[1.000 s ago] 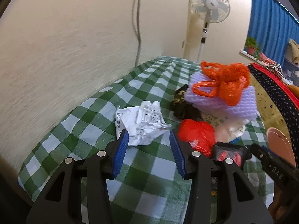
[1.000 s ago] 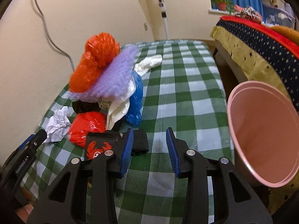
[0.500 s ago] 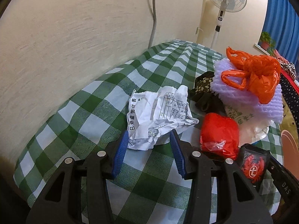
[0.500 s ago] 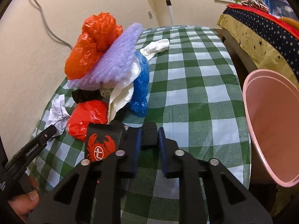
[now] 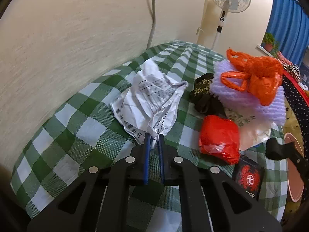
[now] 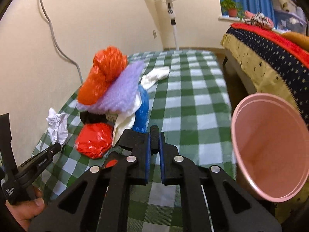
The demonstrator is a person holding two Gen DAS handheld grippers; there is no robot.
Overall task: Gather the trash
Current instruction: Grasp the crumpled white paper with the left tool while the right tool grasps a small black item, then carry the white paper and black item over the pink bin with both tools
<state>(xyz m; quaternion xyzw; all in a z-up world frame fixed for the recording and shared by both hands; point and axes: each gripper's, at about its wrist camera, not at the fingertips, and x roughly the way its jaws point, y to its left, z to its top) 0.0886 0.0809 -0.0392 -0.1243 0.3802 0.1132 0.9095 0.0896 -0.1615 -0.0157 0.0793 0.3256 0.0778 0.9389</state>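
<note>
2 red bags (image 5: 219,138), 1 crumpled paper (image 5: 150,102), perhaps more.

Crumpled printed paper (image 5: 152,104) (pinched, lower corner) on checked cloth (image 5: 81,127).

Left gripper (image 5: 154,135) jaws closing, now pinching the crumpled paper (image 5: 149,100) edge. Right gripper (image 6: 154,135) jaws closing on the black wrapper (image 6: 154,138), lifting it off the tablecloth (image 6: 193,96).
</note>
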